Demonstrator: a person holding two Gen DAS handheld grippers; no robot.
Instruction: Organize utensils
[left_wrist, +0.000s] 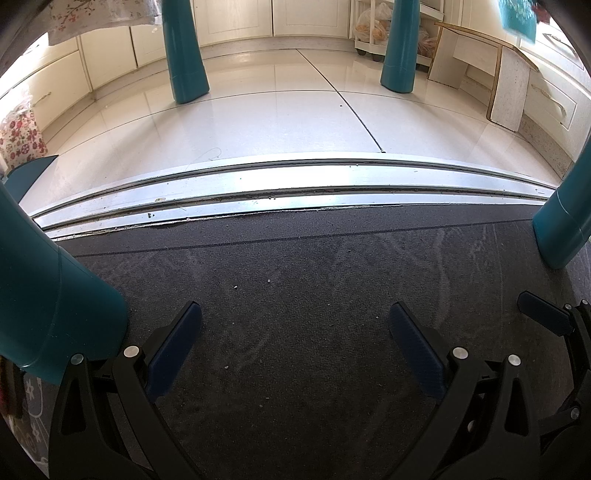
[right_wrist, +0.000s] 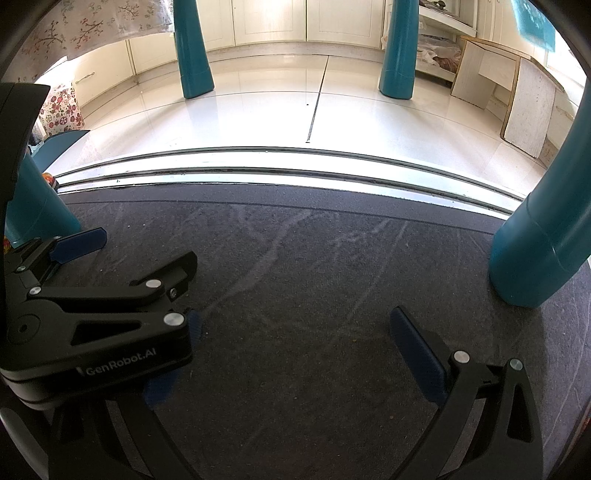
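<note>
No utensils show in either view. My left gripper (left_wrist: 295, 347) is open and empty, low over a dark grey carpet (left_wrist: 295, 295). My right gripper (right_wrist: 295, 350) is open and empty over the same carpet (right_wrist: 314, 277). The left gripper (right_wrist: 122, 258) also shows at the left of the right wrist view, lying across the right gripper's left finger. One blue pad of the right gripper (left_wrist: 543, 317) shows at the right edge of the left wrist view.
Teal table legs stand close by at left (left_wrist: 55, 302) and right (right_wrist: 535, 251), with two farther off (left_wrist: 186, 55) (left_wrist: 400, 48). A metal door track (left_wrist: 277, 192) divides the carpet from a white tiled floor (left_wrist: 258, 110). White cabinets and a leaning board (left_wrist: 509, 92) lie beyond.
</note>
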